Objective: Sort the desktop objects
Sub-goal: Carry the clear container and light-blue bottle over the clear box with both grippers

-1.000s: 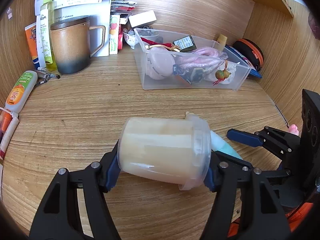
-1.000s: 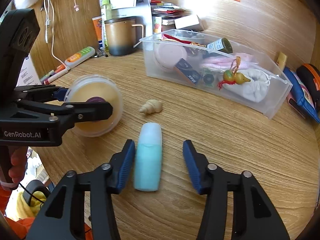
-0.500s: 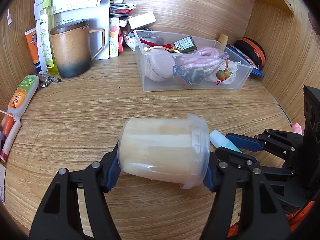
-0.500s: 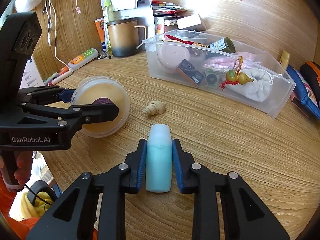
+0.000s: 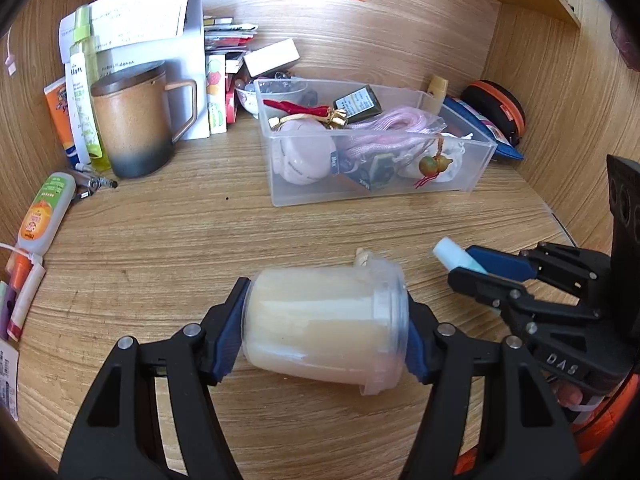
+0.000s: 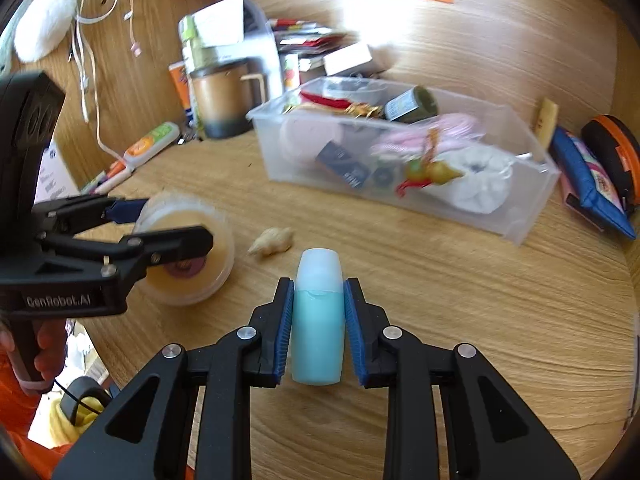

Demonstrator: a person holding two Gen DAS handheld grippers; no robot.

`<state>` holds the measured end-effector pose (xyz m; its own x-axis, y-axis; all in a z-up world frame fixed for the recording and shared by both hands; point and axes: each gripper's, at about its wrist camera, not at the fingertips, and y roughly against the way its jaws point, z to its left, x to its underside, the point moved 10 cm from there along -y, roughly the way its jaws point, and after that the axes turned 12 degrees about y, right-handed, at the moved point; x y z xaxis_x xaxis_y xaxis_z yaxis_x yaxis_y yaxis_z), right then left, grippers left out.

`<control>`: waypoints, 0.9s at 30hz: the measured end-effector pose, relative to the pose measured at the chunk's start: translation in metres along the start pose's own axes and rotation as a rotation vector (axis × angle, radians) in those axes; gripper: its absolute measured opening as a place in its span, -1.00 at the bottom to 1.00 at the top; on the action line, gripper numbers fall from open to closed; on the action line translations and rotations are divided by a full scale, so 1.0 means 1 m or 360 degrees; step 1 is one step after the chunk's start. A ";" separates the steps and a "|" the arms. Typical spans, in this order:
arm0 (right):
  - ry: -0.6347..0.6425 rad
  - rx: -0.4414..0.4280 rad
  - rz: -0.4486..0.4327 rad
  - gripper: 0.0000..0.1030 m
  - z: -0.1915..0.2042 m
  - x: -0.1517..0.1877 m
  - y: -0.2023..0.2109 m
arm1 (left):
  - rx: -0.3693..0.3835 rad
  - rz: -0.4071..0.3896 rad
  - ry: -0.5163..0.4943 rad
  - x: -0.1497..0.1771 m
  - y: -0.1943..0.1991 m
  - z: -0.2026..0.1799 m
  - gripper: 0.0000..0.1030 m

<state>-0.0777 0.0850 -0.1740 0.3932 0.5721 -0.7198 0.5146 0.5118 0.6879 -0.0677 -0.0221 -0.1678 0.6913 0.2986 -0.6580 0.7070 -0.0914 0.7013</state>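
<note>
My left gripper (image 5: 324, 328) is shut on a round cream-coloured plastic jar (image 5: 320, 320), held on its side above the wooden desk; the jar (image 6: 188, 256) and the left gripper (image 6: 160, 224) also show in the right wrist view. My right gripper (image 6: 318, 320) is shut on a small turquoise bottle (image 6: 318, 320) with a pale cap, lifted off the desk; the bottle's cap (image 5: 450, 252) shows in the left wrist view. A clear plastic bin (image 5: 372, 196) (image 6: 520, 224) with several small items stands behind. A small beige shell (image 6: 270, 242) lies on the desk.
A brown mug (image 5: 132, 128), tubes and bottles (image 5: 44, 212), papers and boxes stand at the back left. A blue pouch (image 6: 588, 184) and an orange-black case (image 5: 494, 110) lie to the right of the bin. Wooden walls enclose the back and right.
My right gripper closed on the turquoise bottle and lifted it off the desk. My left gripper keeps hold of the jar.
</note>
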 end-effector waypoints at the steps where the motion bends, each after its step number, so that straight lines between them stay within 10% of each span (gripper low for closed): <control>1: -0.0006 0.0015 -0.0013 -0.55 -0.005 -0.003 0.003 | 0.0006 -0.0003 0.0000 -0.001 0.001 -0.001 0.27; 27: -0.0024 0.0112 -0.0117 -0.55 -0.051 -0.043 0.031 | 0.0009 -0.0160 -0.0066 -0.053 0.019 -0.029 0.27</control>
<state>-0.1179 0.1090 -0.1170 0.3635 0.5245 -0.7699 0.5948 0.5054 0.6251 -0.0951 -0.0123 -0.1121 0.6226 0.2668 -0.7357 0.7737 -0.0684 0.6299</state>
